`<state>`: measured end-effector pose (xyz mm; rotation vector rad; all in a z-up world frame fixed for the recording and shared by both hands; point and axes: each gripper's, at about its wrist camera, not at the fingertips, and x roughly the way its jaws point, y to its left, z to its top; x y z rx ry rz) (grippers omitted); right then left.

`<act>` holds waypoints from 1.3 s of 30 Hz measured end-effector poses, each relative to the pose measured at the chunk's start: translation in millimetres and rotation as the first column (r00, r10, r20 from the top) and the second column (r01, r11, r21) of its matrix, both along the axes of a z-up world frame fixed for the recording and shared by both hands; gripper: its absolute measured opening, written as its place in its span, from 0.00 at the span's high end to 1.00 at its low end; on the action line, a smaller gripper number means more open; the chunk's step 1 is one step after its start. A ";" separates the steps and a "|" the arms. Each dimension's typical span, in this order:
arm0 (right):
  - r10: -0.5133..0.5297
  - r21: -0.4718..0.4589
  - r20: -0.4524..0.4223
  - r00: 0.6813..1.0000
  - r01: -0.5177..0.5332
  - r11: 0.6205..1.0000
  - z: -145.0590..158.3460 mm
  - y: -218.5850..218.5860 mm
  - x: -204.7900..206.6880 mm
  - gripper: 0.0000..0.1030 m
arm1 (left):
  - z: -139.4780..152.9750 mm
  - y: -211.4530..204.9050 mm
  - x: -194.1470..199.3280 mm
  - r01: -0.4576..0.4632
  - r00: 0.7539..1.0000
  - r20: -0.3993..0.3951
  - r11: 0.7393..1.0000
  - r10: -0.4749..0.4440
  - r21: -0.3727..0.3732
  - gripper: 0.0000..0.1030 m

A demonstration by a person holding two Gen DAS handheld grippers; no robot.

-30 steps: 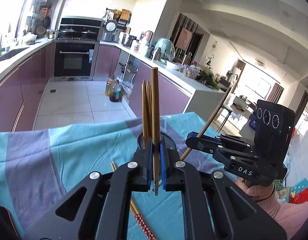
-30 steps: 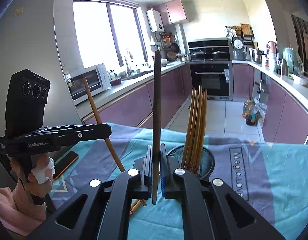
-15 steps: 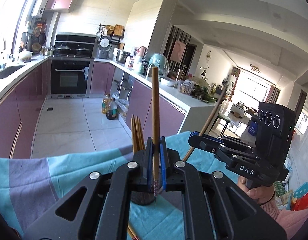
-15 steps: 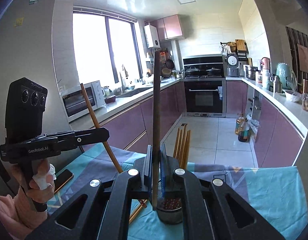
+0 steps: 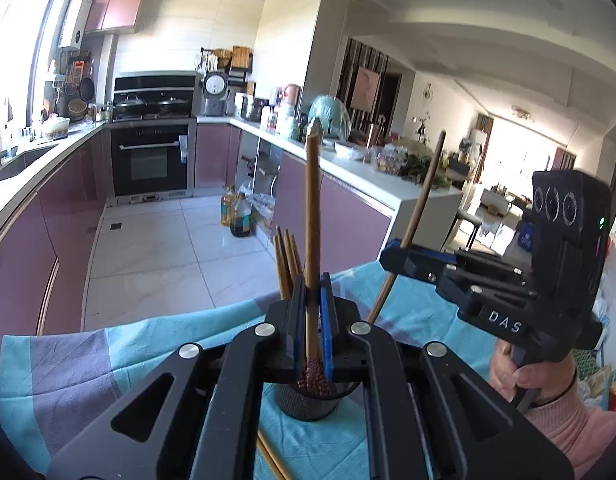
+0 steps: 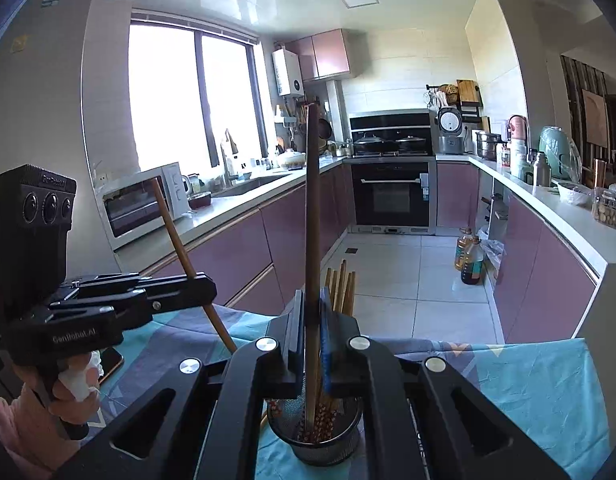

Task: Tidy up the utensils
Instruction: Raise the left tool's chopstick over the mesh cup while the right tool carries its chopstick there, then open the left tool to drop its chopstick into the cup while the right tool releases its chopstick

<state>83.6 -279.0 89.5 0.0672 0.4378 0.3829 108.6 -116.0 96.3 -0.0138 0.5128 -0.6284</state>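
My left gripper (image 5: 311, 312) is shut on a wooden chopstick (image 5: 312, 216) held upright, its patterned lower end over the black mesh holder (image 5: 308, 400). My right gripper (image 6: 311, 320) is shut on another chopstick (image 6: 312, 208), also upright, its lower end inside the mesh holder (image 6: 320, 440). Several chopsticks (image 6: 340, 288) stand in the holder. The right gripper also shows in the left wrist view (image 5: 392, 256), and the left gripper in the right wrist view (image 6: 205, 280). One chopstick (image 5: 271, 460) lies on the cloth beside the holder.
The holder stands on a table with a teal and grey cloth (image 5: 67, 368). A phone (image 6: 109, 364) lies on the cloth near the left hand. Kitchen counters, an oven (image 6: 392, 200) and oil bottles (image 6: 470, 260) lie beyond the table.
Both grippers have dropped and tilted level, bringing their chopsticks down toward the mesh holder. The right chopstick's lower end now sits inside it.
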 end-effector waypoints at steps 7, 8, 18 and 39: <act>0.005 -0.048 -0.084 0.996 -0.009 0.999 -20.3 8.3 12.7 0.94 | -18.4 -8.0 8.7 0.026 0.999 -0.047 0.998 -0.024 0.054 0.93; 0.008 -0.050 -0.098 0.995 -0.013 0.999 -22.5 9.7 12.4 0.94 | -20.7 -9.2 9.6 0.038 0.998 -0.055 0.997 -0.034 0.062 0.93; 0.016 -0.067 -0.209 0.978 -0.031 0.997 -45.8 13.1 30.0 0.94 | -44.7 -19.5 32.9 0.074 0.990 -0.130 0.988 -0.057 0.132 0.93; 0.002 0.002 -0.201 0.980 -0.001 1.000 -59.8 -0.1 21.1 0.62 | -61.8 8.1 25.7 -0.013 0.995 -0.097 0.994 0.024 0.112 0.66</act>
